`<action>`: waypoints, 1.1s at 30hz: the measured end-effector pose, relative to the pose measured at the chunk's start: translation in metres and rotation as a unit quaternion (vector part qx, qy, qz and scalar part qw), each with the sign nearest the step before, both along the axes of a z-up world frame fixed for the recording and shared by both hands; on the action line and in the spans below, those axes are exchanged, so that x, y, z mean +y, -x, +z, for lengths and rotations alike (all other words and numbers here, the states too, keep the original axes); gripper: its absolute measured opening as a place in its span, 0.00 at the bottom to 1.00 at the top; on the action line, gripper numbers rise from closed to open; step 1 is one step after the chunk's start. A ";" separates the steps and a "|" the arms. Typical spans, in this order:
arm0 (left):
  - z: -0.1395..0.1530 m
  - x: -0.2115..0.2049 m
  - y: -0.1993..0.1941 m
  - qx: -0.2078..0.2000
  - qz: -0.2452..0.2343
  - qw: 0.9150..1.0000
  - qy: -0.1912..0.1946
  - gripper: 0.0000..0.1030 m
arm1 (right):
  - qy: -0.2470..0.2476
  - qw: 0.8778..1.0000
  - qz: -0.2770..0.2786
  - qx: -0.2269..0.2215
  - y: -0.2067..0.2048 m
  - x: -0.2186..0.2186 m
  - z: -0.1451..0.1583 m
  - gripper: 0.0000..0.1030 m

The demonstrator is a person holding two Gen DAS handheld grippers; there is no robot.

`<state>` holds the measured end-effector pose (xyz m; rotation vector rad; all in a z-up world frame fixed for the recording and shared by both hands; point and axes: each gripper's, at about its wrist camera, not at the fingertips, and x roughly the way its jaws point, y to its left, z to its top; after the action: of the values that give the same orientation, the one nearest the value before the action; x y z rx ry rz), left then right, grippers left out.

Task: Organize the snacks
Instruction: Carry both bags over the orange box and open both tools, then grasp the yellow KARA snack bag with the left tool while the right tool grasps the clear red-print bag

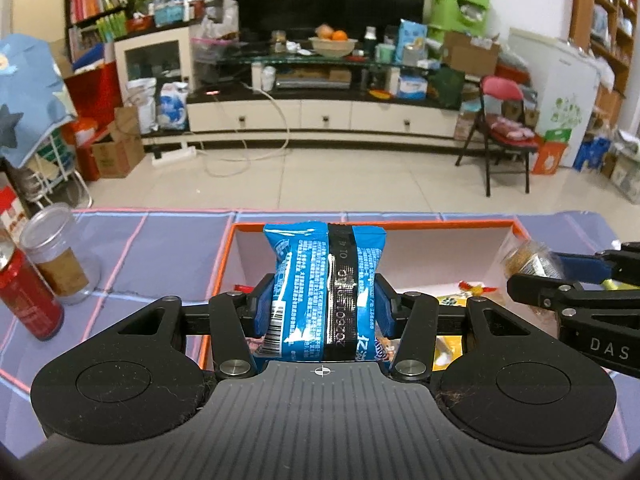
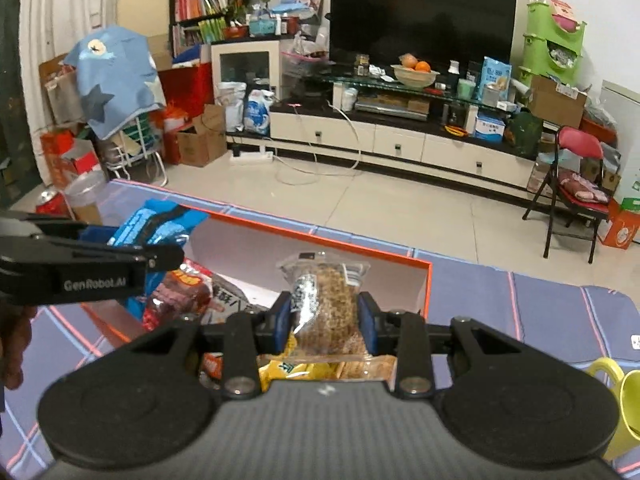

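left gripper (image 1: pixel 324 308): jaws on either side of a blue snack packet (image 1: pixel 326 280), upright over the orange box's (image 1: pixel 424 223) near-left corner, likely for dropping in | right gripper (image 2: pixel 326 320): clamped on a clear bag of brown snack (image 2: pixel 326 304) above the box's right end | table (image 1: pixel 160 240): red can (image 1: pixel 28 300), jar (image 1: pixel 56 256) at left edge

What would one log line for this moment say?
left hand-held gripper: holds blue snack packet | right hand-held gripper: holds clear cracker bag | both over orange box
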<state>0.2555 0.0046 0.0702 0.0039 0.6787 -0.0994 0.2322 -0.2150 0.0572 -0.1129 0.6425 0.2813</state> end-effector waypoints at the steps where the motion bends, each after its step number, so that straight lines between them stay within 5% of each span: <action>1: -0.002 -0.002 -0.001 0.005 -0.005 1.000 -0.005 0.44 | 0.000 1.000 -0.006 0.005 -0.004 0.001 -0.002 0.44; 2: -0.001 0.000 0.002 0.005 -0.005 1.000 -0.011 0.61 | -0.003 1.000 -0.012 0.005 -0.005 0.000 -0.001 0.51; 5: 0.013 0.010 0.030 -0.035 0.000 0.999 -0.020 0.65 | -0.025 0.999 -0.015 -0.021 0.015 -0.006 0.013 0.53; 11: 0.023 0.057 0.117 -0.057 0.009 0.998 0.026 0.70 | -0.064 0.994 -0.036 -0.082 0.113 -0.044 0.020 0.64; 19: -0.041 0.065 0.211 -0.004 -0.050 0.998 0.033 0.65 | -0.057 0.998 -0.038 -0.015 0.174 -0.061 -0.049 0.64; 26: -0.077 0.028 0.231 0.024 -0.189 0.979 -0.078 0.53 | -0.099 0.990 -0.097 0.009 0.193 -0.038 -0.074 0.65; 33: -0.081 0.025 0.234 0.037 -0.228 0.971 -0.054 0.58 | -0.087 0.989 -0.104 0.062 0.170 0.001 -0.100 0.69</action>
<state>0.0212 0.0295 -0.0112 0.2631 0.7485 -0.5070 0.0618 -0.2141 -0.0425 0.1399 0.7442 0.1426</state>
